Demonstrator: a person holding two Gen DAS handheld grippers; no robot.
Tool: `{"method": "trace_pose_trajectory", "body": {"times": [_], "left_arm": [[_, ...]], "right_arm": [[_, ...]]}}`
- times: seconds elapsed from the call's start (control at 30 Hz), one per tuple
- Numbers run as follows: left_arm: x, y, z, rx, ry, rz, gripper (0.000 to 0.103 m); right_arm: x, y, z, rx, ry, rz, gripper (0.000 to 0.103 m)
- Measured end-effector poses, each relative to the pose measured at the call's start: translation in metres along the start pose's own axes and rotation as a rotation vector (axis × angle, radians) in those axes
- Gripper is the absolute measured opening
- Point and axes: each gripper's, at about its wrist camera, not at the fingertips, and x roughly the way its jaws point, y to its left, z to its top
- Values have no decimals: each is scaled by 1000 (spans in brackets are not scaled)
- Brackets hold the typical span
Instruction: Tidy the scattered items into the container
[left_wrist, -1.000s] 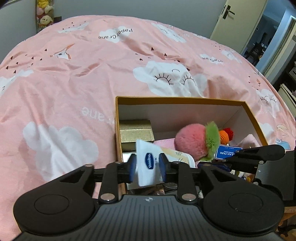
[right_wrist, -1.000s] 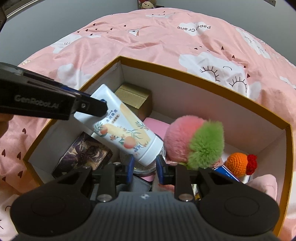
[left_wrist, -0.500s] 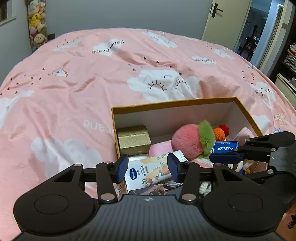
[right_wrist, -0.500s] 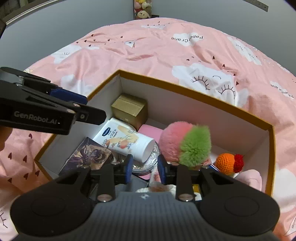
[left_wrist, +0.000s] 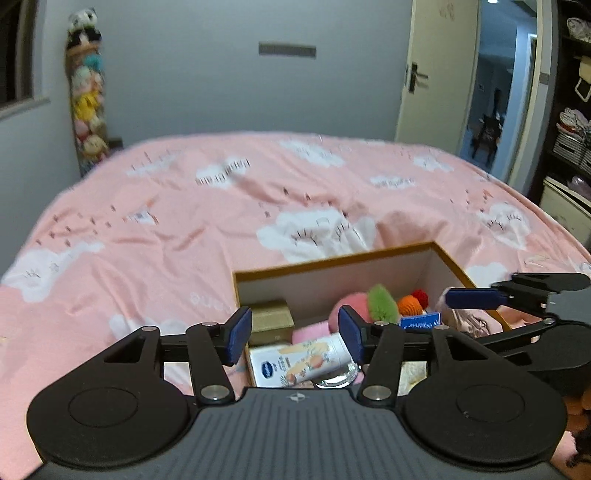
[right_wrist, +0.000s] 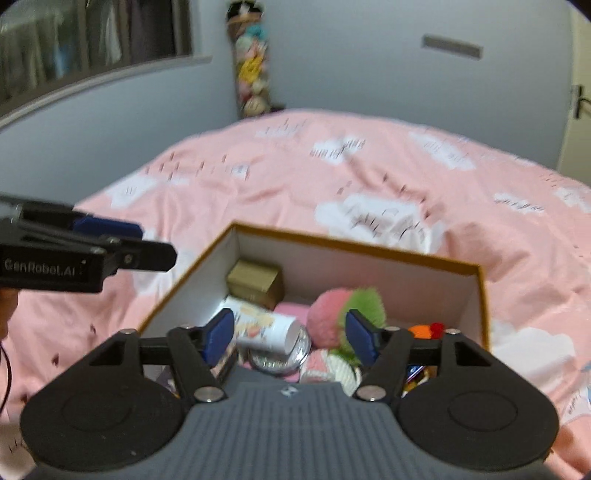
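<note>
With the lotion tube (right_wrist: 264, 326) already lying inside the gold-rimmed box (right_wrist: 354, 245), the sound move is to lift both grippers straight clear without clipping its rim. The left gripper (left_wrist: 291, 334) and right gripper (right_wrist: 291, 334) are both opening, nothing between their fingers. In the box, the tube lies just in front of a gold carton (right_wrist: 255, 282), with a pink-and-green pompom (right_wrist: 332, 314) beside it

You see a pink cloud-print bedspread (left_wrist: 155, 251), stuffed toys (left_wrist: 86, 107) hanging by its far-left corner, a door (left_wrist: 436, 70) ajar far-right.
</note>
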Motion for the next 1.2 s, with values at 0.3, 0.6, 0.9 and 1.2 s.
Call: {"method": "trace_pose_trajectory", "body": {"times": [0.3, 0.6, 0.9, 1.2], "left_arm": [[-14, -6, -22, -77, -70, 43, 78], [2, -36, -62, -52, -70, 87, 82], [18, -45, -82, -25, -70, 150, 87], [32, -45, -91, -57, -29, 131, 88]], "right_arm": [[-48, 1, -22, 83, -192, -143, 82], [-47, 5, -57, 77, -190, -214, 92], [-34, 3, -76, 73, -186, -294, 100], [-22, -8, -88, 139, -174, -279, 102]]}}
